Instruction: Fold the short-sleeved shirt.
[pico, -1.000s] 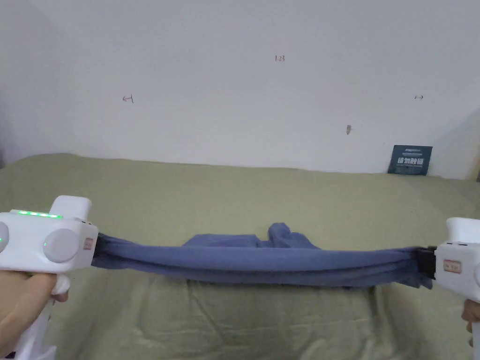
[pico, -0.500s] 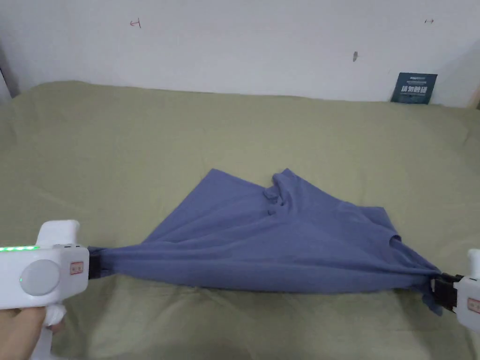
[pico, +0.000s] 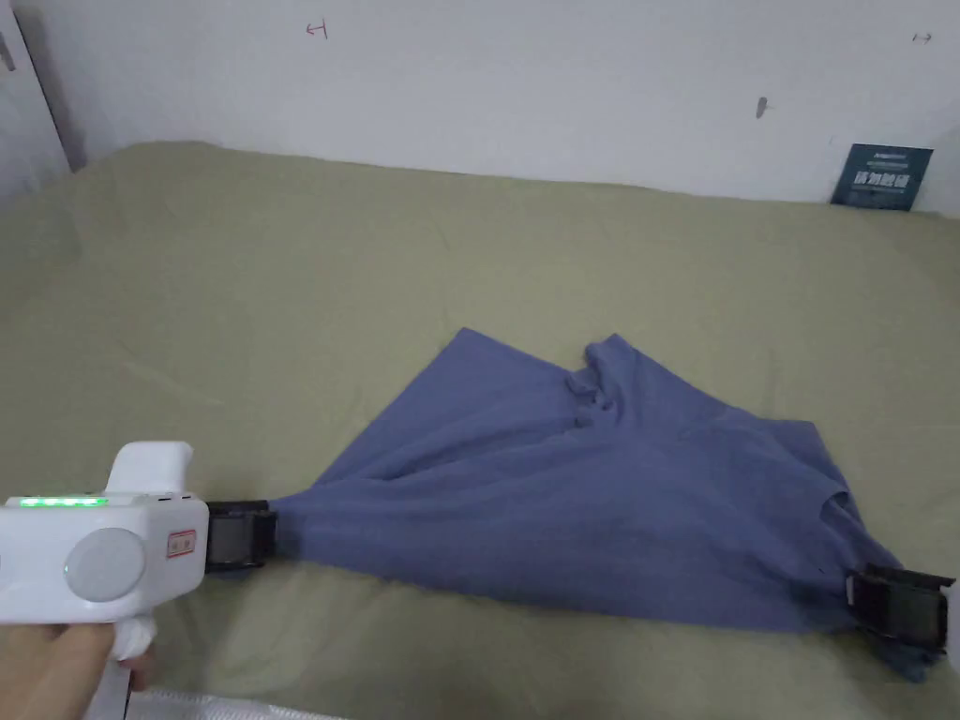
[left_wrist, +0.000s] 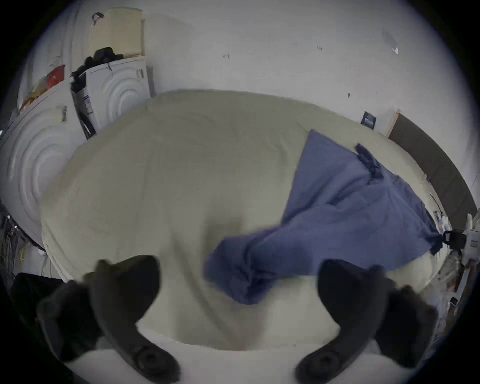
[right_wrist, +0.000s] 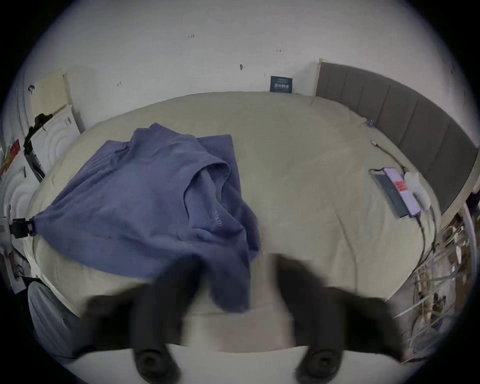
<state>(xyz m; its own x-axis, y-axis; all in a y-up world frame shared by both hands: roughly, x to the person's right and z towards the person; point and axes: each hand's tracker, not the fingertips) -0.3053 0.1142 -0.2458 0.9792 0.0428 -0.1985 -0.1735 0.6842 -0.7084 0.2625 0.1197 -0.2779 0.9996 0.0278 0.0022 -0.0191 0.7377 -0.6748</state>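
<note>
Blue short-sleeved shirt (pico: 562, 497), spread rumpled on green bedding, collar farthest

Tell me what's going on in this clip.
A person with a gripper in each hand is laying a blue short-sleeved shirt out on a bed. The left gripper and right gripper sit at its two near corners, jaws apart in both gripper views. The shirt lies spread, collar away, with no fold made yet.
</note>
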